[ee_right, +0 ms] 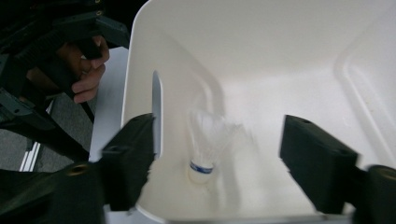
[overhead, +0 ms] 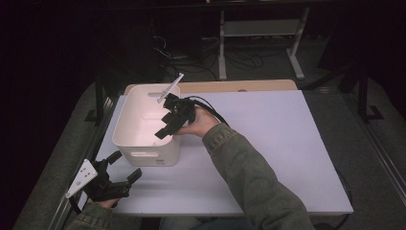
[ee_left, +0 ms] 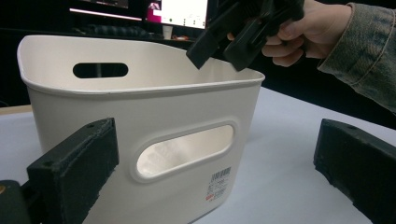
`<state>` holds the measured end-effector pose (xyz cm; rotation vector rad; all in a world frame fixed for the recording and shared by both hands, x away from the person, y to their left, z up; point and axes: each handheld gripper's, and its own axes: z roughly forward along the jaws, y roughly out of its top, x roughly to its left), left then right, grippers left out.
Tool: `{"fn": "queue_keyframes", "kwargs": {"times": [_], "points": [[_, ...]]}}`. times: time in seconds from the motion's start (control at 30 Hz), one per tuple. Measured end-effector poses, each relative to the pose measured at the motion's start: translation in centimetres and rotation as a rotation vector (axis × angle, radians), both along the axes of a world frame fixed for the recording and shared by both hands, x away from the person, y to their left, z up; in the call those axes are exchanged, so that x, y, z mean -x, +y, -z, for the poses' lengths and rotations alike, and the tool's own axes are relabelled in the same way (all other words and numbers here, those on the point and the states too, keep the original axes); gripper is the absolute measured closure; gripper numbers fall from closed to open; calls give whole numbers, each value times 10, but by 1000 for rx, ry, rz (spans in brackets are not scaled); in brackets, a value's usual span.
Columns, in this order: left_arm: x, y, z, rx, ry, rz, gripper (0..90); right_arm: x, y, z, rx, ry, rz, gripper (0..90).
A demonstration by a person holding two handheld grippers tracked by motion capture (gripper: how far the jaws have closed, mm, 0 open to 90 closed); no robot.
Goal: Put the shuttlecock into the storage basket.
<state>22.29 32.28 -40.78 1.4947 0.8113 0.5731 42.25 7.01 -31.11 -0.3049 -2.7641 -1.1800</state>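
Left gripper (overhead: 125,168) sits at the near-left table corner, jaws wide apart, nothing between them, aimed at the white plastic handled bin (overhead: 125,128). The bin stands on the white rectangular tabletop (overhead: 268,143), left of centre. Right gripper (overhead: 165,130) hangs over the bin's open top, tilted down into it, jaws spread and clamping nothing. White feather shuttlecock with a blue-banded cork (ee_right: 207,140) is blurred inside the bin, below and between those jaws, untouched by either pad. Its long axis runs near upright in the right gripper view: cork toward the bottom, feathers up.
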Motion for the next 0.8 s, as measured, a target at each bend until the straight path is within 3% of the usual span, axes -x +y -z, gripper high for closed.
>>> {"fn": "queue_keyframes", "kwargs": {"times": [0.2,0.47,0.8], "points": [[0,-1,0,5,-3,2,0,1,-9,-7,-52,-24,38,0],[0,-1,0,3,-6,1,0,2,-24,-11,-91,-31,57,0],[0,-1,0,-5,-4,0,0,1,-47,-9,-107,-36,98,0]]}}
